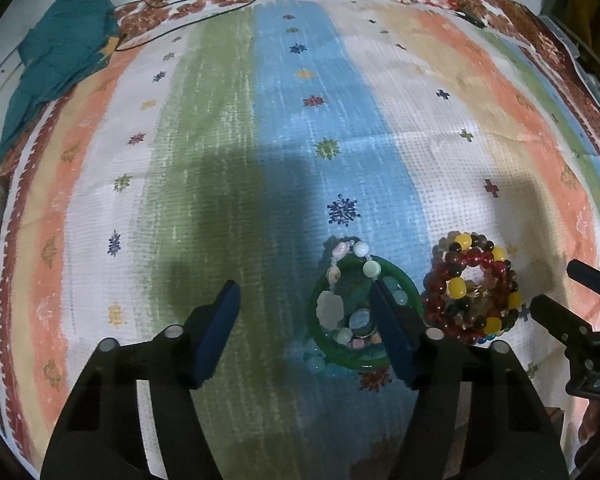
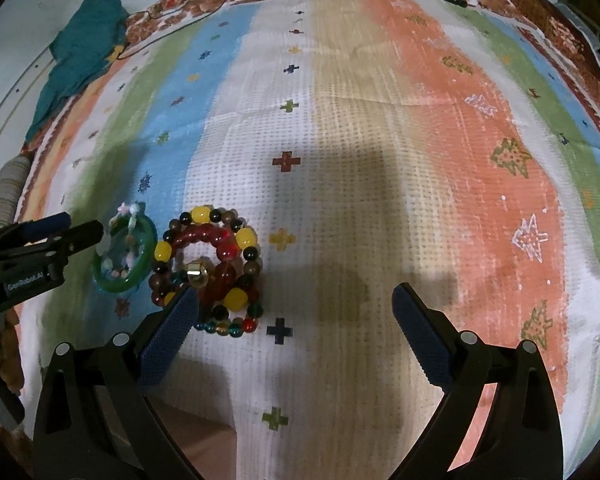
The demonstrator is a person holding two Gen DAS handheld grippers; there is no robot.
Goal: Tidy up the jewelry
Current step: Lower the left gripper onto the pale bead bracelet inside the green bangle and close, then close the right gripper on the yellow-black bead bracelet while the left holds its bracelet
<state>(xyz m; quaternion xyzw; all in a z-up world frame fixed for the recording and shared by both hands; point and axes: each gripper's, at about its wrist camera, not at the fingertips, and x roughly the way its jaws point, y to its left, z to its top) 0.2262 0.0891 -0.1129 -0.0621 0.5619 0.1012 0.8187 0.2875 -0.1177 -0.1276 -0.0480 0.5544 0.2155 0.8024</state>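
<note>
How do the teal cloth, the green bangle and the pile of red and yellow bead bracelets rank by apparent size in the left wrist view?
1. teal cloth
2-3. green bangle and bead bracelet pile: too alike to rank

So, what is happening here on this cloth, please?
A person holds a gripper in each hand above a striped cloth and is sorting jewelry. Two piles lie side by side: a green bangle with pale stone beads inside it, and a heap of red, yellow and dark bead bracelets. The left gripper is open, one finger reaching into the bangle. The right gripper is open too, one finger at the edge of the bead heap. Nothing is gripped or lifted yet.
</note>
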